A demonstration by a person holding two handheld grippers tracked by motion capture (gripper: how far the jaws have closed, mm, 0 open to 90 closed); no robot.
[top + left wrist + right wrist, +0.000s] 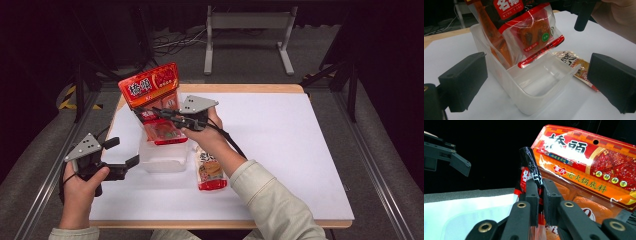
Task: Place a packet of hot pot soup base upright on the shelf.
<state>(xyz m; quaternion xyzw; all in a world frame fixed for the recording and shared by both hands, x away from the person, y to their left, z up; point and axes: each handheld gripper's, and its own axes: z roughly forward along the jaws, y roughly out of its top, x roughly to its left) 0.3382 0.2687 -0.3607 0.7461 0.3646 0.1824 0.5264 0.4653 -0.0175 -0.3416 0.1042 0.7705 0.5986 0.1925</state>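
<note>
My right gripper (159, 116) is shut on the top edge of a red and black snack packet (531, 35), seen pinched between the jaws in the right gripper view (540, 187). The packet hangs with its lower end at the mouth of a clear plastic container (160, 160). A larger orange-red packet (149, 86) stands just behind it, its lower part inside the container (536, 97). To the container's left, my left gripper (123, 151) is open, its jaws on either side of the container's near end without touching it (537, 65).
Another snack packet (210, 171) lies flat on the white table sheet (290, 145) just right of the container, also seen in the left gripper view (574, 65). A metal stand (247, 30) is on the floor beyond the table.
</note>
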